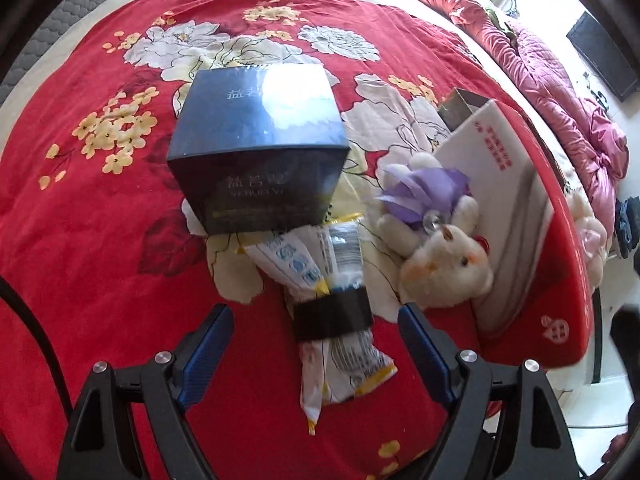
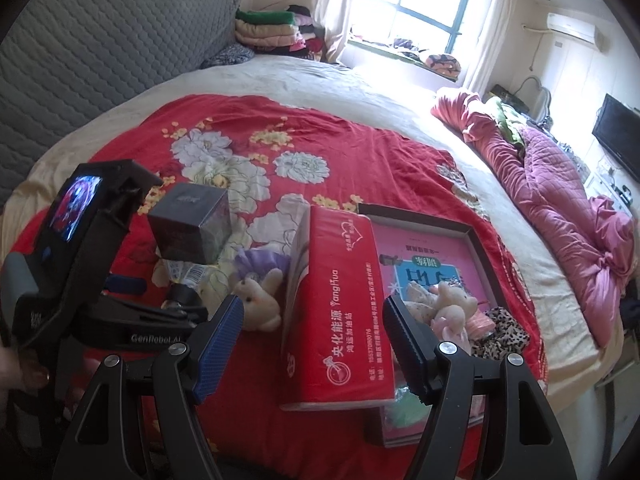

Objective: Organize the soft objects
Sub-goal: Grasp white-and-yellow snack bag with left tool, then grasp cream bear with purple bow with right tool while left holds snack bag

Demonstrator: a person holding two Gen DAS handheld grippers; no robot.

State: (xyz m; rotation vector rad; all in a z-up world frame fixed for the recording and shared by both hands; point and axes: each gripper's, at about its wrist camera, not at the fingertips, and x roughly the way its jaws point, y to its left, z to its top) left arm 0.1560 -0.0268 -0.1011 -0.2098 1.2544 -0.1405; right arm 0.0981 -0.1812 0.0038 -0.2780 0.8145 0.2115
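A white and yellow snack packet with a black band around it lies on the red flowered blanket. My left gripper hangs over it, open, with a blue pad on each side and neither touching. Right of the packet lies a white plush bear with a purple bow, against a standing red tissue pack. My right gripper is open, and the red tissue pack shows between its fingers, untouched. The bear lies left of the pack.
A dark blue box stands just behind the packet. Right of the pack, a shallow tray holds a pink book, small plush toys and a leopard-print scrunchie. A pink quilt is bunched along the bed's right side. A person's hand shows at far left.
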